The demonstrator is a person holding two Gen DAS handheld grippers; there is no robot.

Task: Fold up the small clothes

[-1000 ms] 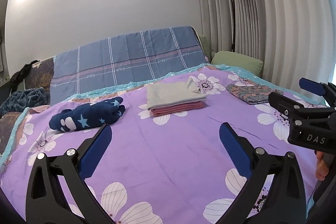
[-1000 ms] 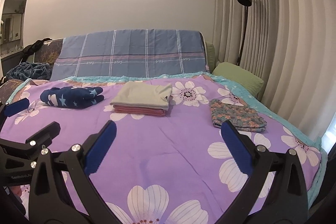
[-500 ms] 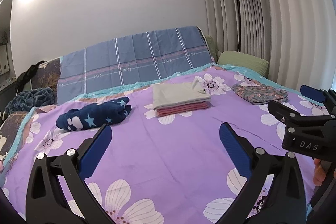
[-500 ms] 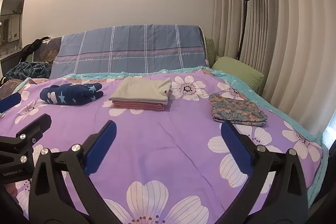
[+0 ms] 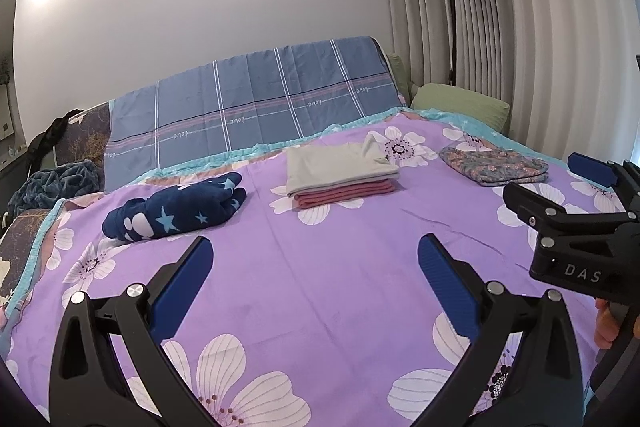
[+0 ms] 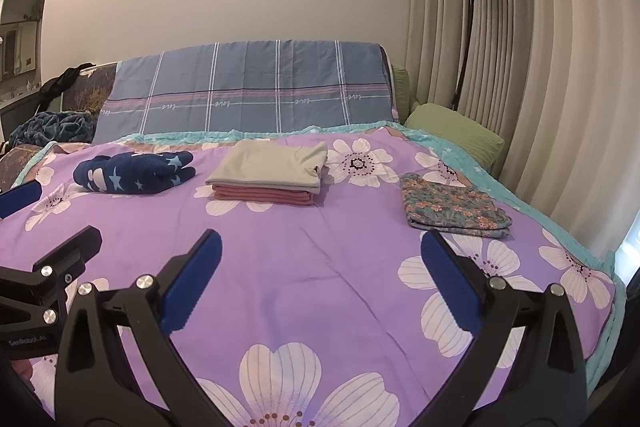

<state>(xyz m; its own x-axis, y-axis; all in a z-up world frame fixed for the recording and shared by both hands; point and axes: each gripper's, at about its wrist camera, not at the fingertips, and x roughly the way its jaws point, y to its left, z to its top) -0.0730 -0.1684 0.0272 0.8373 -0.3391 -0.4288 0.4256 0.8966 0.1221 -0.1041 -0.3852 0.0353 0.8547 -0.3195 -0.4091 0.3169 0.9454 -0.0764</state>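
Left wrist view: the left gripper (image 5: 312, 263) hangs above the purple floral bedspread (image 5: 320, 267) with its blue pads spread wide and nothing between them. The right gripper (image 6: 320, 259) is likewise spread and empty, held just beside it over the near part of the bed.

3 lots of small clothes lie across the far half of the bedspread, well apart from both tools. On the left sits a navy star-print fleece garment (image 5: 176, 211), rolled into a loose bundle, not flat. In the middle is a neat stack of 2: a beige folded garment (image 5: 340, 167) on a pink folded garment (image 5: 344, 193). On the right lies a floral-print folded garment (image 5: 494, 165), near the green pillow (image 5: 460, 103).

The navy fleece looks like the 1 piece left to fold. It should be light, soft and bulky, and it will sag and bunch when lifted. Its plush pile should grip well. I would pinch an outer edge or corner at each end and shake it flat first.
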